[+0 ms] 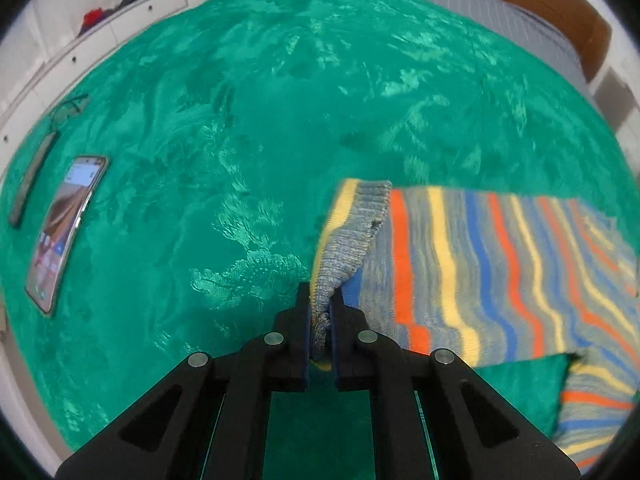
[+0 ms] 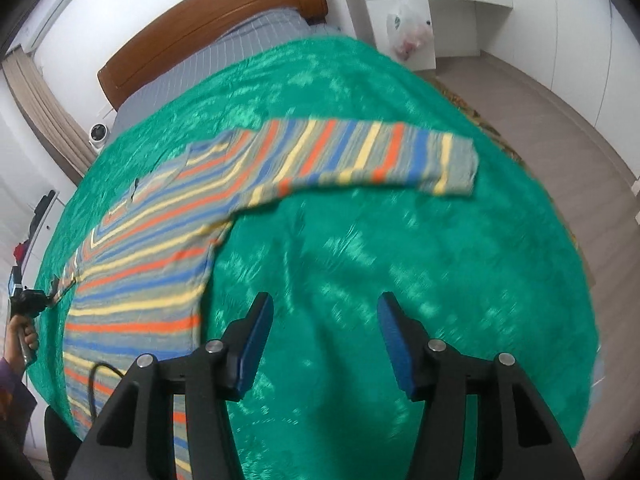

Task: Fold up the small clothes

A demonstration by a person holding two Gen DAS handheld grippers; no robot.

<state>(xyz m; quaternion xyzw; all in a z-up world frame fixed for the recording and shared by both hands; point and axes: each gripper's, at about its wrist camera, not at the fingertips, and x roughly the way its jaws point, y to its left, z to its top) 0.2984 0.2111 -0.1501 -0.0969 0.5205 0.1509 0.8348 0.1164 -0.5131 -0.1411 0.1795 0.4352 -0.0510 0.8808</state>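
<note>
A small striped knit sweater (image 2: 160, 232), grey with orange, yellow and blue bands, lies on a green blanket (image 2: 380, 260). One sleeve (image 2: 360, 156) stretches out to the right. My left gripper (image 1: 320, 304) is shut on the grey ribbed cuff (image 1: 352, 232) of the other sleeve and lifts it off the blanket; the sweater (image 1: 500, 272) spreads to its right. The left gripper also shows far left in the right wrist view (image 2: 50, 300). My right gripper (image 2: 324, 316) is open and empty above bare blanket, right of the sweater's body.
A smartphone (image 1: 64, 232) with a lit screen, a dark slim object (image 1: 32, 180) and glasses (image 1: 72, 106) lie on the blanket (image 1: 240, 120) at left. A wooden headboard (image 2: 212, 28) is at the far end. White cabinets (image 2: 432, 4) and a hanging plastic bag (image 2: 408, 32) stand beyond the bed.
</note>
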